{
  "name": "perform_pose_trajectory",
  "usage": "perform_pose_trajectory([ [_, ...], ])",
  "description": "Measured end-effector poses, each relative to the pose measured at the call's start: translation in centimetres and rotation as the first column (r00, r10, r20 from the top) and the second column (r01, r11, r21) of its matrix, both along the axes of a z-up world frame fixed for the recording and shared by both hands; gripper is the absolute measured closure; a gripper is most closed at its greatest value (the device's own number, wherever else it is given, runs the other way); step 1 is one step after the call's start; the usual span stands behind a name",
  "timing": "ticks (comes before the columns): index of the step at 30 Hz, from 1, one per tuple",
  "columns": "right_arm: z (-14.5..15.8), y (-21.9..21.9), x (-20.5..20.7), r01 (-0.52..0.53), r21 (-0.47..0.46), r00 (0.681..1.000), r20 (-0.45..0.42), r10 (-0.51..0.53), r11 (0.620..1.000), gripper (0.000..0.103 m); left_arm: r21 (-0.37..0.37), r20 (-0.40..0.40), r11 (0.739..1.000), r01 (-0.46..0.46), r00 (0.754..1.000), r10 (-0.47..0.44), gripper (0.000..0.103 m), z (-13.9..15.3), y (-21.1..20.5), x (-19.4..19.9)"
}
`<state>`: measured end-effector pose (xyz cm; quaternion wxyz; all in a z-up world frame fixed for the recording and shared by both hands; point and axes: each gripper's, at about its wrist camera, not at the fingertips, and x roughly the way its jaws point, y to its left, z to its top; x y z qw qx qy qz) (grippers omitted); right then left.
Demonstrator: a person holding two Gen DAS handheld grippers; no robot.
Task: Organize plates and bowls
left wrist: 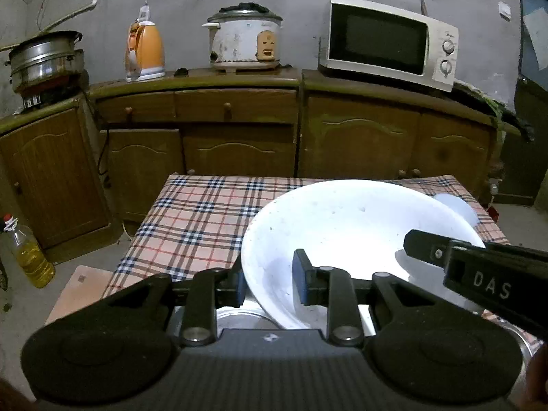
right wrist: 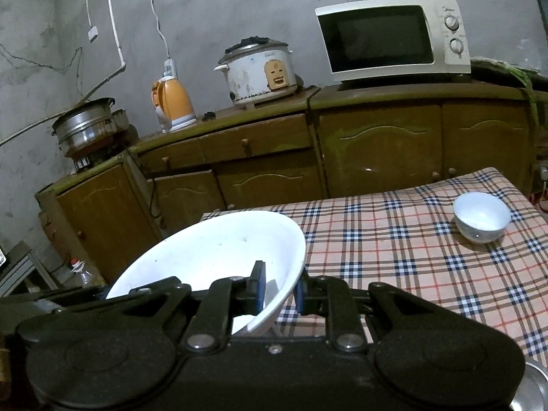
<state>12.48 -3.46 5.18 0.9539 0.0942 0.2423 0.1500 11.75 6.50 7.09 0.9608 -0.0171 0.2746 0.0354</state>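
Big white plate [left wrist: 342, 233] is up off the counter [left wrist: 191, 219], pinched at two spots on its rim: left claw [left wrist: 270, 281] clenched on the near-left edge, right claw [right wrist: 279, 291] clenched on the opposite edge. In each wrist view one pad sits inside the dish and the other behind the rim, so the wall of the plate runs straight thru the jaws w/ no gap showing. The right claw also pokes into the left wrist view from the right, lying over the plate's far side.

Handling, as a judgement: looks like glazed ceramic or melamine (can't tell which from here), so stiff, smooth, prob slippery under small pads, and breakable if dropped. It's wide and shallow, so a single rim pinch would let it swing; two opposed rim grips, as now, look like the sensible hold. Both claws need to travel together, else the rim twists out.

Plate is tilted, its bowl side facing the cameras, hanging over the near edge of the checked cloth. Something metallic shows below it at the bottom of the left view, unclear what.

Small white bowl [right wrist: 481, 217] stands upright on the counter's far right, well apart from both claws and the plate, not yet dealt with
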Motion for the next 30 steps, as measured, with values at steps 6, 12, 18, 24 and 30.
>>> perform_pose_trajectory([
  [6,-0.1,-0.7,-1.7,0.014,-0.008,1.0,0.013,-0.014,1.0,0.08,-0.009,0.007,1.0,0.009,1.0,-0.009,0.075,-0.4,-0.8,-1.5],
  [12,-0.6,-1.6,-3.4,0.025,-0.007,1.0,0.019,-0.025,1.0,0.08,-0.01,0.008,1.0,0.019,1.0,-0.019,0.075,-0.8,-1.6,-2.7],
  [18,-1.0,-2.5,-4.9,0.034,-0.012,0.999,0.023,-0.034,0.999,0.08,-0.015,0.006,0.999,0.029,1.0,-0.029,0.075,-1.2,-2.3,-3.7],
  [24,-1.4,-3.4,-6.1,0.05,-0.008,0.999,0.022,-0.05,0.999,0.08,-0.01,0.004,0.999,0.044,0.999,-0.044,0.075,-1.6,-3.3,-4.4],
  [30,-2.1,-4.2,-6.8,0.063,-0.017,0.998,0.014,-0.063,0.998,0.08,-0.019,-0.008,0.998,0.056,0.998,-0.056,0.075,-2.4,-3.9,-4.8],
])
